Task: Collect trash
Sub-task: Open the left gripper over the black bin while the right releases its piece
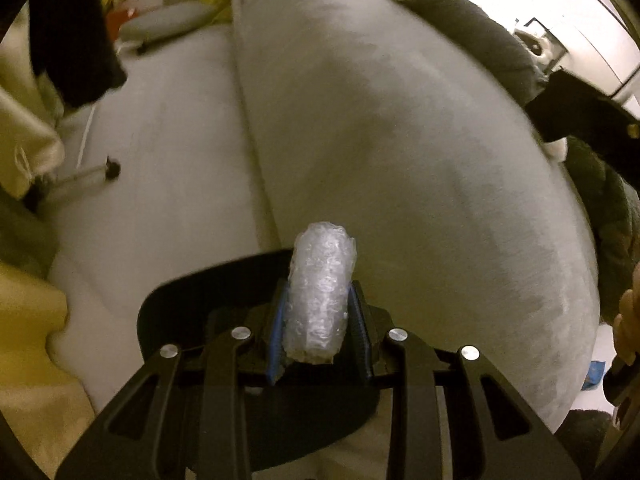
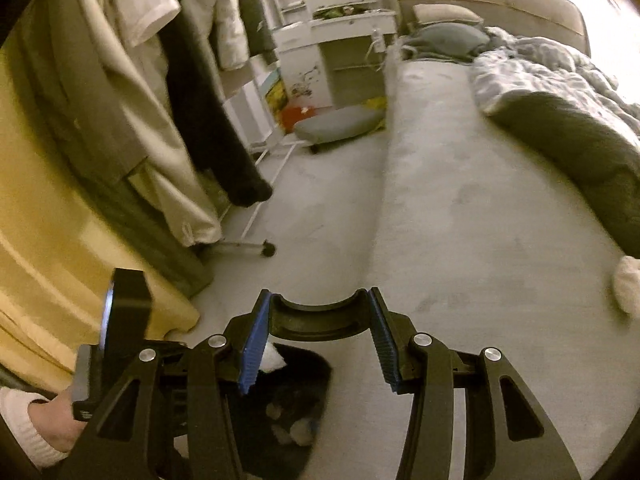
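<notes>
Left wrist view: the left gripper (image 1: 318,320) clamps a roll of bubble wrap (image 1: 320,292) between its 2 blue pads above a black bin (image 1: 160,320), likely light, soft and springy, best pinched mid-length, while the right gripper (image 2: 318,340) stands part-open, empty.

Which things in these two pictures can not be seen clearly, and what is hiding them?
- Left wrist view: the black bin is mostly behind the left tool and its bubble wrap roll.
- Right wrist view: the trash in the bin is dark and blurred; the right tool covers part.
- Right wrist view: a white thing is cut off by the right edge.
</notes>
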A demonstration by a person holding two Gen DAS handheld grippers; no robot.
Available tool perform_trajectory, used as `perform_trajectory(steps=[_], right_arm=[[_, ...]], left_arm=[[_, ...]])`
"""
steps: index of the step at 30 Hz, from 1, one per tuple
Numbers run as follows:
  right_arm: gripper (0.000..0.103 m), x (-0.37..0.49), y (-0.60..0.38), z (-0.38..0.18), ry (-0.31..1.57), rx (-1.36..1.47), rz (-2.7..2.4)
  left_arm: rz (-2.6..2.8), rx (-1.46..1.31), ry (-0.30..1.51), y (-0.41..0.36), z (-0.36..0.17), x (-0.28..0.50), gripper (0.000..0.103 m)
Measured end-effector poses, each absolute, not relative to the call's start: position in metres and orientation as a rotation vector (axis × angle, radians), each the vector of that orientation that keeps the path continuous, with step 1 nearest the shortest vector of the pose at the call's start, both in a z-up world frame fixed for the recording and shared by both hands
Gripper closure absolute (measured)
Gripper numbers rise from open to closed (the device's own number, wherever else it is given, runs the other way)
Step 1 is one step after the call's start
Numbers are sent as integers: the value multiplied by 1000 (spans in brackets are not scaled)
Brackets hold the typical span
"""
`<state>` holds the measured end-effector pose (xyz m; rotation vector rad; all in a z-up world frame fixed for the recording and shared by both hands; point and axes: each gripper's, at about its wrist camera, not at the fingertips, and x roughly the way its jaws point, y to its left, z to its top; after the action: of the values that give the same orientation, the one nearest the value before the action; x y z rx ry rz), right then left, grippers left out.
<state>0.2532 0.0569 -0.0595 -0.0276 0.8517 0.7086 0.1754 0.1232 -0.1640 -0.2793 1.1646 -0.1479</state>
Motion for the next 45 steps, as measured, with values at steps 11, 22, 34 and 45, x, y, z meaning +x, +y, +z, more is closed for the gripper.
perform_trajectory(steps=[11, 22, 34, 45], right_arm=[[54, 244, 106, -73, 879, -87, 757], [54, 251, 138, -98, 937, -123, 759], [54, 251, 178, -143, 1044, -220, 731], [54, 243, 207, -185, 1135, -310, 745]], left_arm=[[-78, -283, 1342, 159, -215, 161, 71], [-42, -299, 1369, 190, -222, 149, 39], [32, -350, 1223, 238, -180, 141, 29], [83, -351, 1027, 270, -125, 140, 32]])
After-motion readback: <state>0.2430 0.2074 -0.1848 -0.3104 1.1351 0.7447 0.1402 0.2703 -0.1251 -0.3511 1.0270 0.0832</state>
